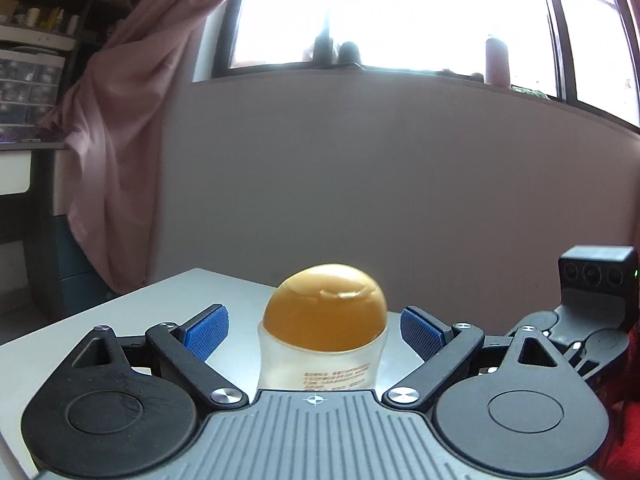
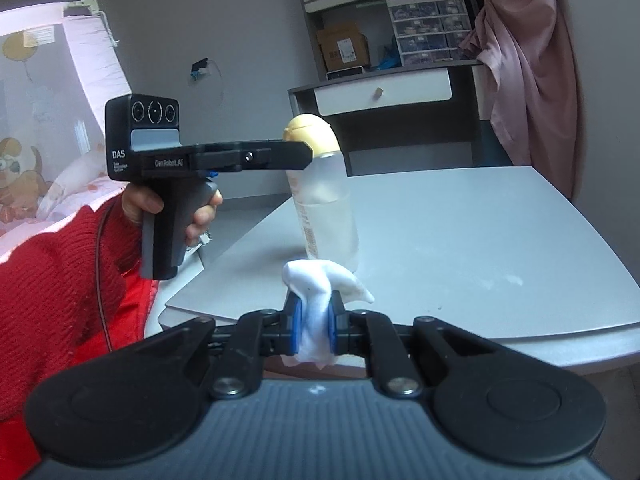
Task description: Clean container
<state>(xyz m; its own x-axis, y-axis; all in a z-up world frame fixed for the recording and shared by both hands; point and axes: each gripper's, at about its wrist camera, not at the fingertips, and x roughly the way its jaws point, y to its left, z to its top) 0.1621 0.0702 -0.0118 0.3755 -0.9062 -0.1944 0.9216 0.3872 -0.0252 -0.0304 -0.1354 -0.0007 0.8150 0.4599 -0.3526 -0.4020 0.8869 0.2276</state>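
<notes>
A clear bottle (image 1: 320, 364) with a round amber cap (image 1: 326, 308) stands upright on the grey table (image 1: 120, 328). My left gripper (image 1: 316, 330) is open, its blue pads (image 1: 206, 330) on either side of the bottle's neck without touching it. In the right wrist view the bottle (image 2: 326, 208) stands at the table's near left, with the left gripper (image 2: 296, 152) level with its cap (image 2: 312, 132). My right gripper (image 2: 314, 320) is shut on a white wipe (image 2: 316, 288), just in front of the bottle's base.
A pink curtain (image 1: 116, 128) hangs left of a bright window (image 1: 400, 12). A grey desk with drawer units (image 2: 400, 92) stands behind the table (image 2: 480, 240). A pale smear (image 2: 500, 280) marks the tabletop. The right gripper's body (image 1: 596, 280) shows at the left view's right edge.
</notes>
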